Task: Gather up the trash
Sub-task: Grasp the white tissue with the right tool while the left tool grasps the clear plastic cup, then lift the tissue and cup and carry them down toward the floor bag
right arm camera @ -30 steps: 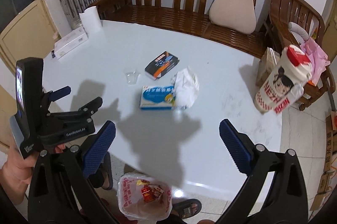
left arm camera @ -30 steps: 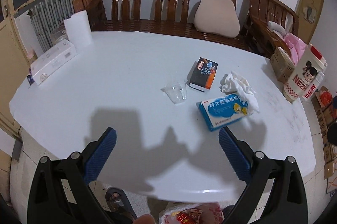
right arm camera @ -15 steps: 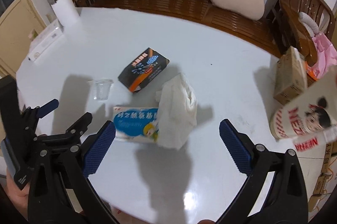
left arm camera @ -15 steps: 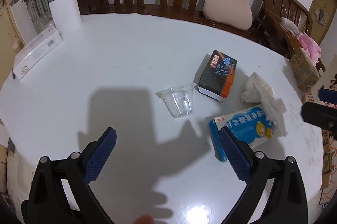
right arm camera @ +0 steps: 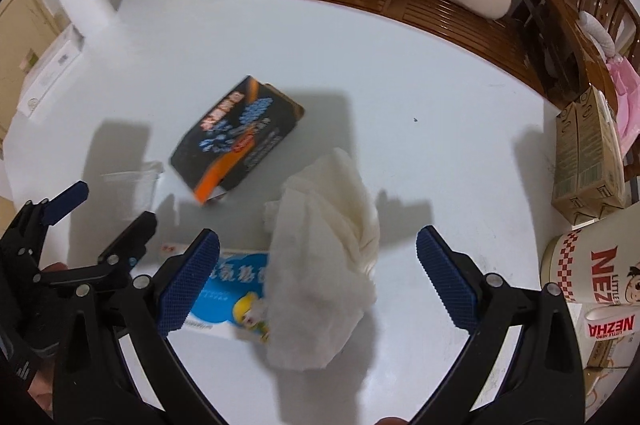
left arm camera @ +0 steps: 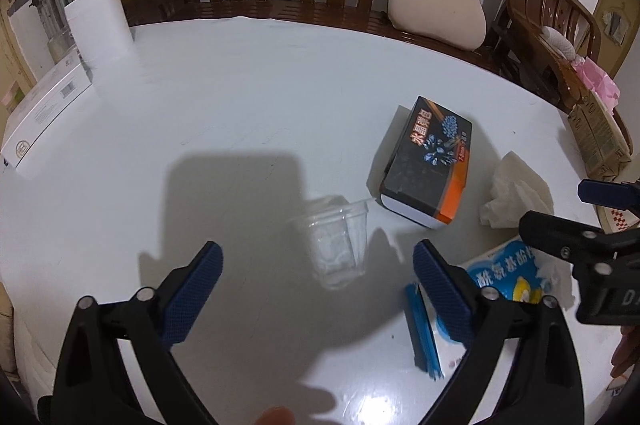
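Left claw [left arm camera: 318,275] agape around clear cup [left arm camera: 336,245], right claw [right arm camera: 318,265] agape over tissue [right arm camera: 324,265]

The cup [left arm camera: 340,245] stands left of the dark box [left arm camera: 430,165]; the tissue [right arm camera: 324,265] overlaps the carton [right arm camera: 228,293].

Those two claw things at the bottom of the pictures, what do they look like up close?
Each is a black plastic fork. The left gripper and right gripper carry dark blue textured pads on their fingers, fixed with small silver bolts. No cables or sleeves show.
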The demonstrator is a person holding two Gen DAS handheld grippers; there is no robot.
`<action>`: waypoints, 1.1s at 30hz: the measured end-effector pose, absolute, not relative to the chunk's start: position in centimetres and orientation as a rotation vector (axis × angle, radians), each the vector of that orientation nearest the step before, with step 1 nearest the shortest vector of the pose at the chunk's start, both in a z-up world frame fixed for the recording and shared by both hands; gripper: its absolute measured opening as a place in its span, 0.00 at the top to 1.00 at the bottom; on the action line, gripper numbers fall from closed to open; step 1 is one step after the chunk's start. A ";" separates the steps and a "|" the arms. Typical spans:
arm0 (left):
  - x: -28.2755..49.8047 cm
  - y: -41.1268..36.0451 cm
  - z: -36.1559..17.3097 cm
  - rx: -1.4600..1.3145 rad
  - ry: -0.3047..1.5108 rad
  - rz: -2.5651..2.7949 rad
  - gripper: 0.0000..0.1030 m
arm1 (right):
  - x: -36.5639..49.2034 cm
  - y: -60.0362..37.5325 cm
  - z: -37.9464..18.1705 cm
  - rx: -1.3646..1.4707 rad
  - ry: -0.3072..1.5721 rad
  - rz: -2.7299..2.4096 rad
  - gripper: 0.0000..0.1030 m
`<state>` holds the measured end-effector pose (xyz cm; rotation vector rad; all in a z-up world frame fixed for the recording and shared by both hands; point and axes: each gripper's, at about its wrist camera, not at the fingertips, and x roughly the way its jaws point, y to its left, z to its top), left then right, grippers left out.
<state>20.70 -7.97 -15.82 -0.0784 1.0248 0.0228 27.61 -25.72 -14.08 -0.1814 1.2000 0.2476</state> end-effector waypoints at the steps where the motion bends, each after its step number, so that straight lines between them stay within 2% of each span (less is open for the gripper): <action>1: 20.9 -8.0 -15.9 -0.078 1.027 0.024 0.14 | 27.9 -25.7 -14.4 -0.180 1.206 0.245 0.07; 7: 21.8 -7.6 -16.6 -0.078 1.040 0.025 0.25 | 28.8 -25.5 -15.5 -0.184 1.224 0.243 0.07; 15: 22.0 -7.0 -17.1 -0.079 1.033 0.016 0.31 | 29.7 -25.4 -16.6 -0.211 1.242 0.217 0.08; 16: 22.0 -7.0 -17.1 -0.079 1.032 0.017 0.35 | 29.9 -25.4 -16.8 -0.211 1.247 0.217 0.16; 17: 22.0 -6.9 -17.0 -0.077 1.029 0.021 0.43 | 30.0 -25.3 -17.0 -0.216 1.255 0.216 0.25; 19: 22.1 -6.7 -17.0 -0.079 1.027 0.015 0.50 | 30.1 -25.3 -17.4 -0.228 1.265 0.205 0.35; 20: 22.1 -6.6 -17.0 -0.081 1.028 0.012 0.53 | 30.2 -25.3 -17.5 -0.219 1.266 0.207 0.35; 24: 22.0 -6.3 -16.9 -0.095 1.026 0.008 0.55 | 30.3 -25.3 -17.6 -0.211 1.267 0.218 0.39; 25: 21.9 -6.2 -16.8 -0.097 1.024 0.007 0.61 | 30.3 -25.3 -17.5 -0.209 1.269 0.232 0.46; 26: 21.9 -6.2 -16.7 -0.101 1.025 0.003 0.61 | 30.3 -25.3 -17.3 -0.208 1.269 0.243 0.53; 33: 21.8 -5.7 -16.5 -0.103 1.026 -0.012 0.62 | 30.4 -24.7 -17.3 -0.215 1.268 0.243 0.71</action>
